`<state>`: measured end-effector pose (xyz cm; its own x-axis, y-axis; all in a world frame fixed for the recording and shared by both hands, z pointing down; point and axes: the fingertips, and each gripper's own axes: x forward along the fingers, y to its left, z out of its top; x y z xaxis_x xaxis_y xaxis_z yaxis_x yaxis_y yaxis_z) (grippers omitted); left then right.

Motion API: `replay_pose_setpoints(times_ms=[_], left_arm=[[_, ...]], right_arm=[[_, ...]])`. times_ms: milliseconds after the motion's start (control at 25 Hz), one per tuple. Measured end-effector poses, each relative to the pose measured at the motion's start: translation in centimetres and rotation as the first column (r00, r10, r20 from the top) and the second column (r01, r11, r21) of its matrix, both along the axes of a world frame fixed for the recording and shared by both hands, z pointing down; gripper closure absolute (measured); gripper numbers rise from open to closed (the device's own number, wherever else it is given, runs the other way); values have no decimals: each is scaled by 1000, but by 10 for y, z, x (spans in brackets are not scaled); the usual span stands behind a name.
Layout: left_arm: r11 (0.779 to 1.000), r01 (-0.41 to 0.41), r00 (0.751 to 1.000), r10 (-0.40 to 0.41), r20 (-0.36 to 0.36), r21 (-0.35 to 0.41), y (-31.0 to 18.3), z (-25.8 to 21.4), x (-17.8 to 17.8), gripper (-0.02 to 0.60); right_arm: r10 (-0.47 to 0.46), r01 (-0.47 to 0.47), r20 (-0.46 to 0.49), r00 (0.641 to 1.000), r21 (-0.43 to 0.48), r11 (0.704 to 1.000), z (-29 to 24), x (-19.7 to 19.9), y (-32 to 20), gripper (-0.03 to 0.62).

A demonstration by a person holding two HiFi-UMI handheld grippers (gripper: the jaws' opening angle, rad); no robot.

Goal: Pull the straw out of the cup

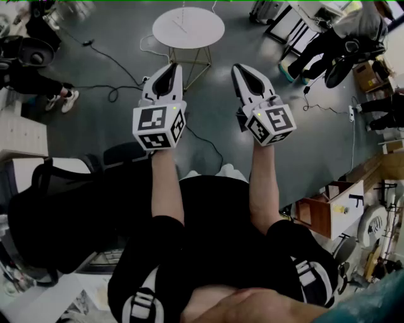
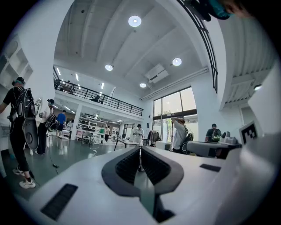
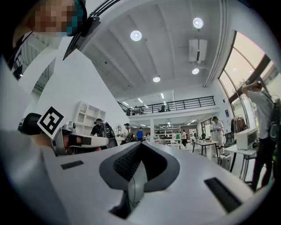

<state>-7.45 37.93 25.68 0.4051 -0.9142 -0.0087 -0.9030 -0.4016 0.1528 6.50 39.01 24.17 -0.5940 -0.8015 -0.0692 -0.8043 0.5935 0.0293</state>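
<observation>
I can make out neither a cup nor a straw for certain. A small round white table (image 1: 188,26) stands ahead on the grey floor, with a thin pale thing (image 1: 182,19) on it that is too small to identify. My left gripper (image 1: 170,68) and right gripper (image 1: 241,68) are held side by side in the air, short of the table and pointing towards it. Both are shut with nothing between the jaws. In the left gripper view the left gripper (image 2: 140,150) points level across a big hall. The right gripper (image 3: 140,144) does the same in the right gripper view.
Black cables (image 1: 113,63) trail over the floor left of the table. Seated or standing people are at the far left (image 1: 31,76) and far right (image 1: 334,44). A black chair (image 1: 57,208) is close on my left, and wooden boxes (image 1: 331,211) are on my right.
</observation>
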Motion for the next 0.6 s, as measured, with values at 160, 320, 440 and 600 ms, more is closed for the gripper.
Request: replay_pose_setpoints(times_ms=[160, 320, 440, 600], left_arm=[[1000, 12, 1000, -12, -5, -21, -11, 7, -16, 566], [998, 49, 999, -48, 14, -48, -25, 10, -30, 566], [996, 68, 998, -67, 18, -52, -34, 10, -42, 566], [996, 81, 997, -81, 17, -30, -53, 5, -52, 566]], right_arm=[[24, -27, 37, 999, 73, 997, -6, -9, -7, 580], [54, -59, 64, 996, 89, 994, -11, -7, -21, 580], [81, -88, 82, 993, 85, 992, -12, -7, -37, 580], [90, -103, 121, 989, 111, 988, -22, -9, -64, 580]])
